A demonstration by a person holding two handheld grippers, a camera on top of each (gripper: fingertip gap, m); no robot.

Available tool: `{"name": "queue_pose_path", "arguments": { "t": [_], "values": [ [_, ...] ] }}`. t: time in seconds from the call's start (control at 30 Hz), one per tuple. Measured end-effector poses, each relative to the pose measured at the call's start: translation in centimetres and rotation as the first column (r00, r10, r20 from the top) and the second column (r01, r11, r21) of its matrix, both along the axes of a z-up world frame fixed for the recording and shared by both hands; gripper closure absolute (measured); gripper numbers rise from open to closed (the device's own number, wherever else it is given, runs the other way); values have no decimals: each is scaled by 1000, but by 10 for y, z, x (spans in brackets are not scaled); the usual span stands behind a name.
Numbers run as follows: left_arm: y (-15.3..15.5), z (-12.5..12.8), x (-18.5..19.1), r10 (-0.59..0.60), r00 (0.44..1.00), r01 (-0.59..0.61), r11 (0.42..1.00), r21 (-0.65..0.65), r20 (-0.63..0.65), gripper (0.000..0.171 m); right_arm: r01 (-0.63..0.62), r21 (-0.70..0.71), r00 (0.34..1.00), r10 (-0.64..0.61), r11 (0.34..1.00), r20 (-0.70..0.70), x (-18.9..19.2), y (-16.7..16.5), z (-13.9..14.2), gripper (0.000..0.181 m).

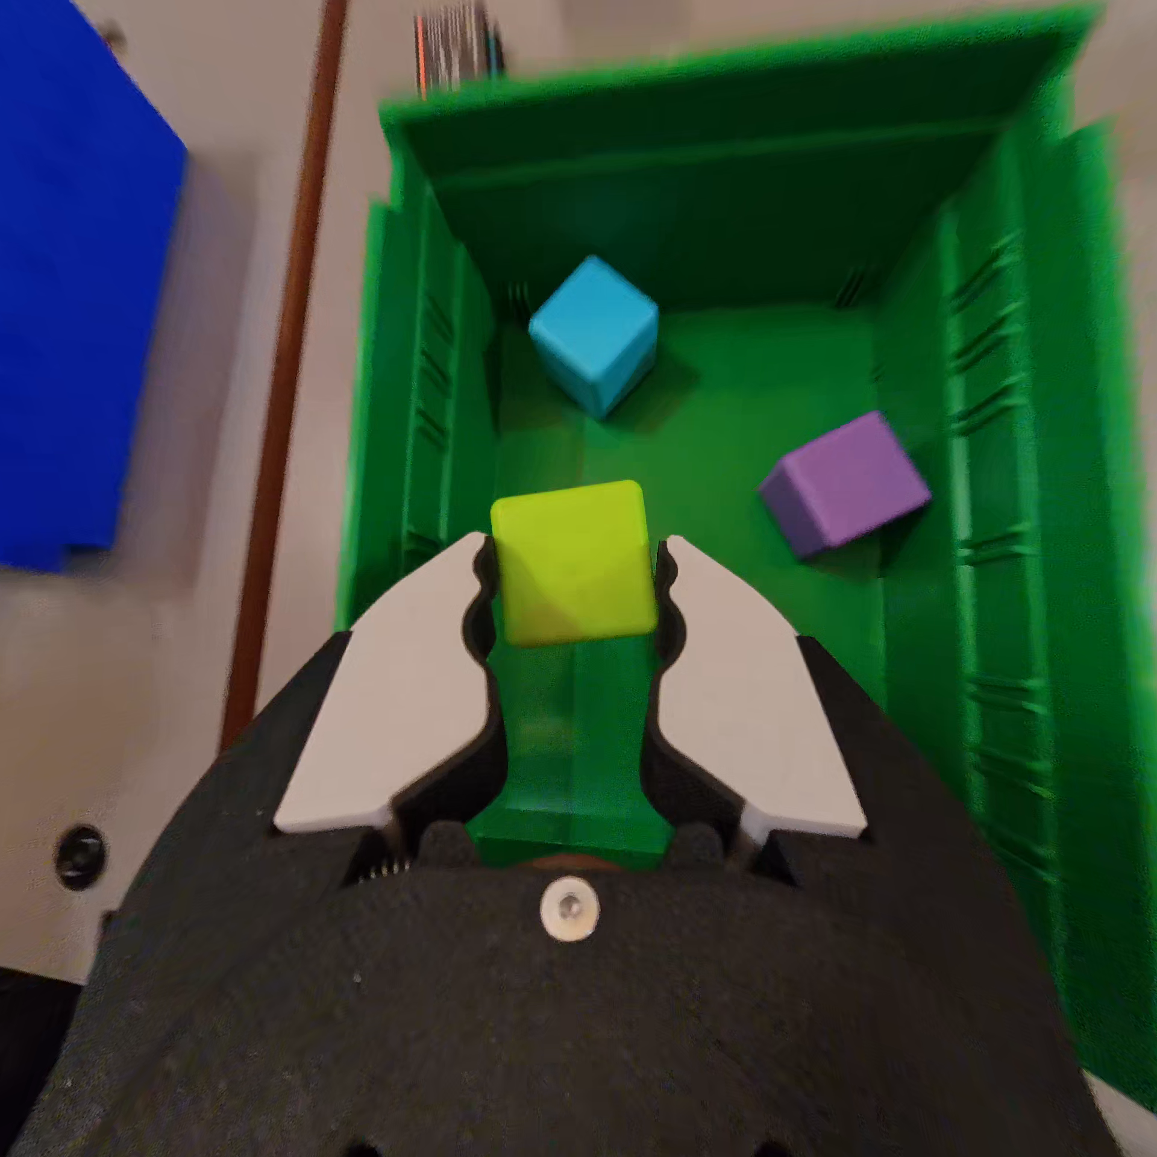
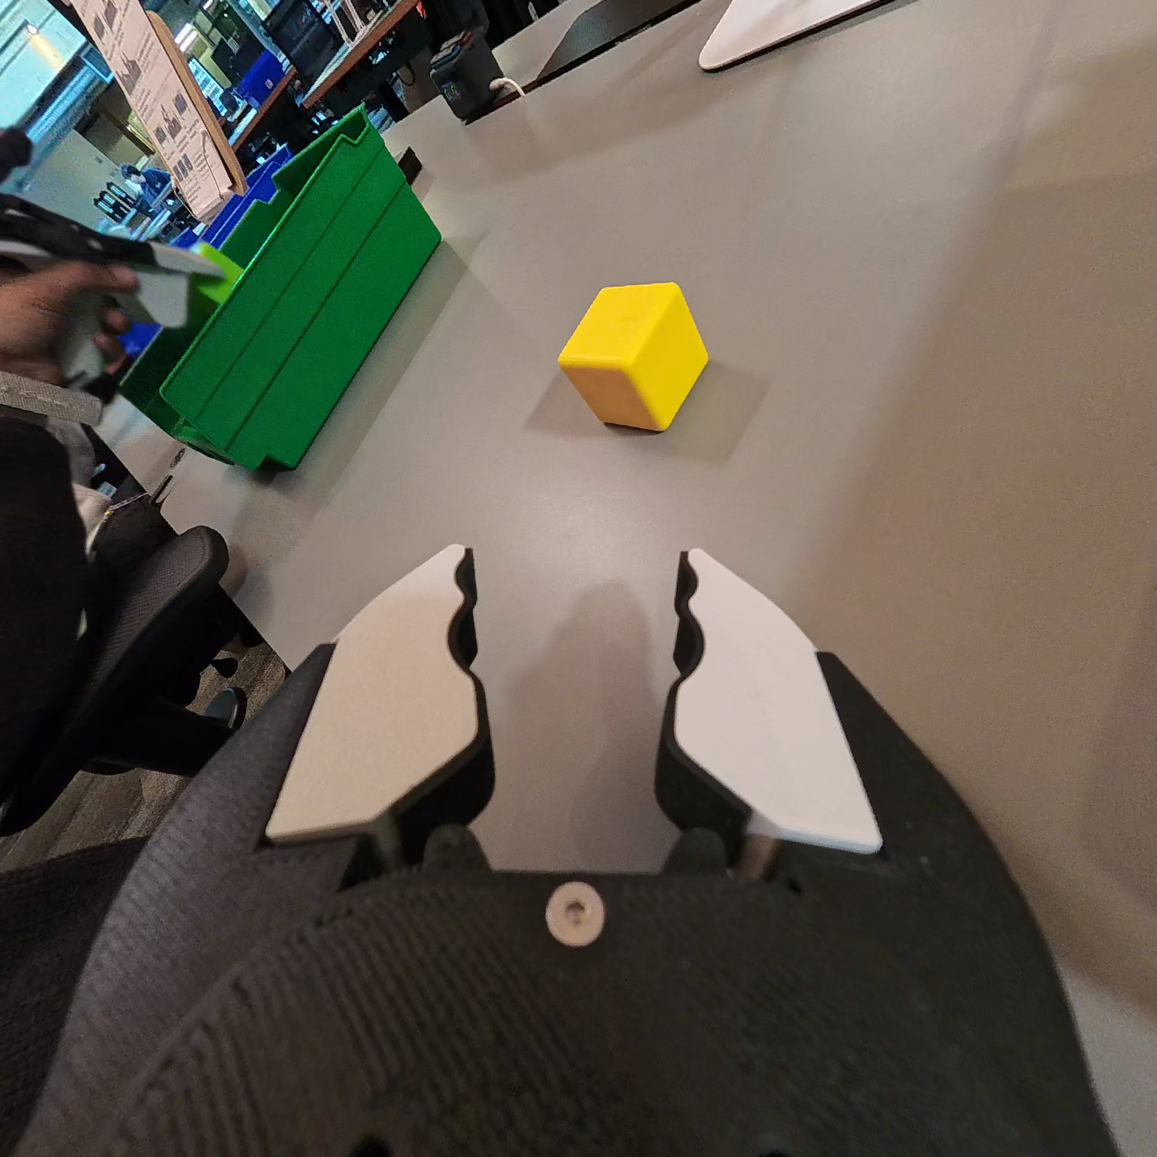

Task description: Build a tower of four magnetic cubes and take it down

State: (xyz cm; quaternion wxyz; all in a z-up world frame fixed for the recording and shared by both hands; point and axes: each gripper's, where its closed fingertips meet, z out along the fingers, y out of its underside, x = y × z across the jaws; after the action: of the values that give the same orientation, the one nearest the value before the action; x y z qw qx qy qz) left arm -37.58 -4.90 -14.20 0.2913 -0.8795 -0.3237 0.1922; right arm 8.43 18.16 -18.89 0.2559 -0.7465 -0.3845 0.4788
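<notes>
The left gripper (image 1: pixel 573 566) holds a lime-green cube (image 1: pixel 573 563) pinched between its fingertips at the centre of the left wrist view, hanging over the open green bin (image 1: pixel 720 156), with the bin floor showing below it. Deeper in the bin, a light blue cube (image 1: pixel 595 332) lies up the frame from the held one and a purple cube (image 1: pixel 845 485) to the right, both resting on the floor and well apart. The right gripper (image 2: pixel 576 557) stands wide and empty low over the grey table (image 2: pixel 876 313); a yellow cube (image 2: pixel 635 354) sits straight ahead of it, up the frame, one corner turned toward the jaws. The same bin stands at the upper left of that view, beside the person's hand (image 2: pixel 50 319). Shelves and blue crates fill the blurred room behind.
</notes>
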Motion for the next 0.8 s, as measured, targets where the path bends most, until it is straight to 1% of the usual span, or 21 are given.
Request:
{"name": "queue_pose_path", "arguments": {
  "t": [0.07, 0.1, 0.13, 0.17, 0.23, 0.27, 0.3, 0.33, 0.37, 0.4, 0.43, 0.47, 0.53, 0.63, 0.7, 0.8],
  "values": [
    [14, 37, 12, -80, 992, 85, 995, 50, -93, 123, -1, -1, 1000, 1, 1000, 1, 0, 0, 0, 119],
    [26, 56, 24, -141, 980, 153, 985, 83, -138, 123, -1, -1, 1000, 1, 1000, 2, 0, 0, -1, 119],
    [41, 73, 38, -214, 960, 237, 965, 115, -183, 123, 0, -1, 1000, 0, 1000, 3, 0, 0, -1, 119],
    [58, 89, 57, -300, 926, 336, 931, 140, -230, 123, 0, 0, 1000, 0, 1000, 3, 0, 0, -1, 119],
    [91, 109, 103, -474, 829, 532, 833, 152, -297, 122, 1, 1, 1000, -1, 1000, 6, 1, 0, -2, 119],
    [108, 114, 129, -563, 762, 626, 767, 139, -322, 122, 3, 1, 1000, -3, 1000, 8, 2, 0, -2, 119],
    [126, 116, 159, -661, 666, 729, 674, 116, -346, 122, 5, 1, 1000, -5, 1000, 10, 3, 0, -3, 119],
    [143, 113, 194, -759, 540, 831, 549, 87, -365, 122, 10, 1, 1000, -10, 1000, 11, 5, 0, -3, 119],
    [160, 108, 229, -828, 409, 907, 416, 68, -383, 122, 22, 3, 1000, -22, 1000, 12, 7, 2, -3, 119],
    [176, 100, 262, -874, 283, 956, 291, 42, -394, 122, 41, 2, 999, -41, 999, 9, 10, 4, -4, 120],
    [191, 90, 289, -905, 177, 982, 189, 9, -387, 122, 53, -7, 999, -53, 999, -1, 11, 5, -3, 121],
    [207, 78, 309, -927, 101, 993, 116, -20, -362, 122, 59, -19, 998, -59, 998, -14, 11, 6, -1, 122],
    [237, 51, 338, -966, 4, 999, 15, -42, -259, 121, 60, -34, 998, -61, 998, -27, 11, 6, 1, 123],
    [266, 21, 368, -992, -100, 995, -102, 21, -82, 122, 45, -19, 999, -45, 999, -22, 11, 4, 2, 123],
    [276, 14, 380, -987, -151, 987, -154, 54, -44, 121, 29, -11, 999, -30, 1000, -14, 10, 3, 1, 123],
    [280, 12, 379, -983, -181, 983, -181, 19, -16, 121, 10, -37, 1000, -10, 999, -7, 8, 1, -3, 122]
  ]
}}
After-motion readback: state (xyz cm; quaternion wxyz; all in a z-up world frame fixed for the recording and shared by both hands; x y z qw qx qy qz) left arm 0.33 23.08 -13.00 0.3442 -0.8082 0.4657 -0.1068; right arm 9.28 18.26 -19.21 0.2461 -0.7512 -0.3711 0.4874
